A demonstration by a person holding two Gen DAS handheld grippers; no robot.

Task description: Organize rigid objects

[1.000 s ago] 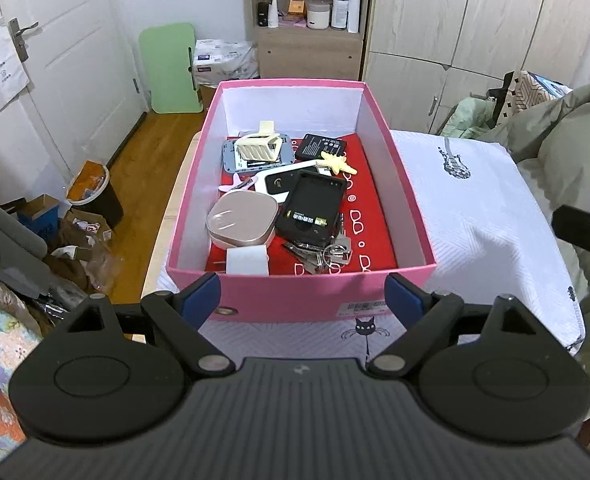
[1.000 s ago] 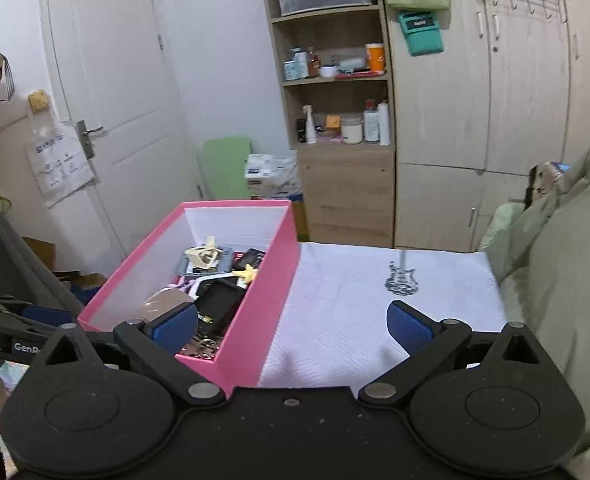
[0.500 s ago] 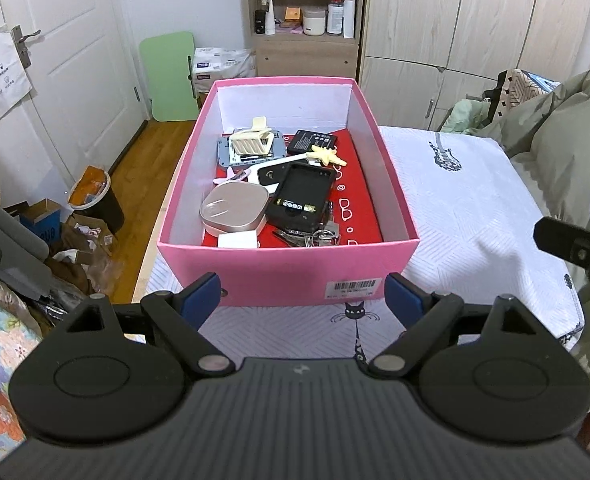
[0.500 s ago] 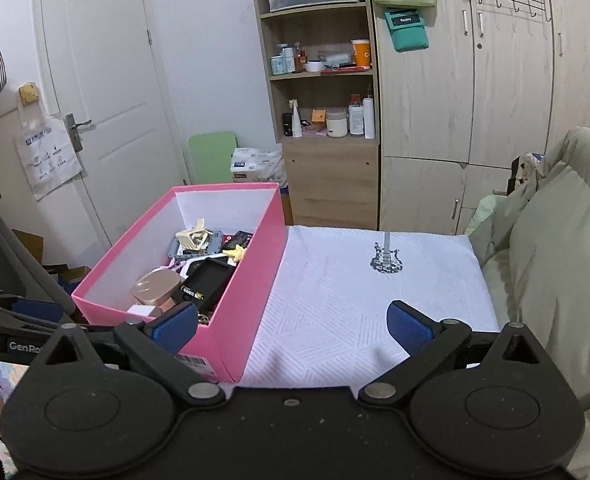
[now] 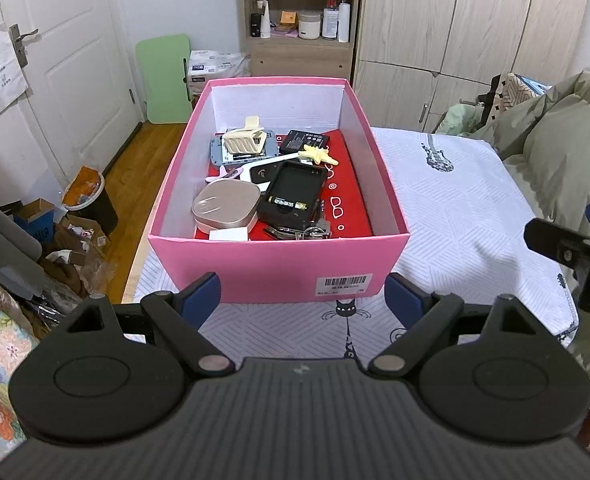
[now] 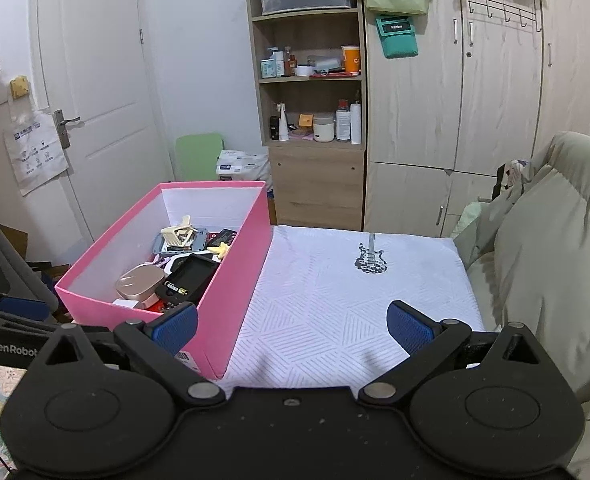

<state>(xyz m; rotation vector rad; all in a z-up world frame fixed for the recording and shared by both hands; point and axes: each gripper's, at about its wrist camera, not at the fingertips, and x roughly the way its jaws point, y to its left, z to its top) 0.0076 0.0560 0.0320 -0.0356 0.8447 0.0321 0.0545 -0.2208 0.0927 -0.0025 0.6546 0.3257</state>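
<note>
A pink box stands on the white patterned cloth and holds several rigid items: a rose-gold case, a black battery holder, keys, a cream hair clip and a yellow star wand. The box also shows in the right wrist view. My left gripper is open and empty, just in front of the box's near wall. My right gripper is open and empty over the cloth, right of the box.
A white cloth with a guitar print covers the surface. A green quilt lies at the right. A wooden shelf and wardrobe stand behind. Clutter and a bin sit on the floor at the left.
Both grippers have drawn back and up from the box, so it looks smaller and farther. Both stay open and empty. The box's contents have not moved.
</note>
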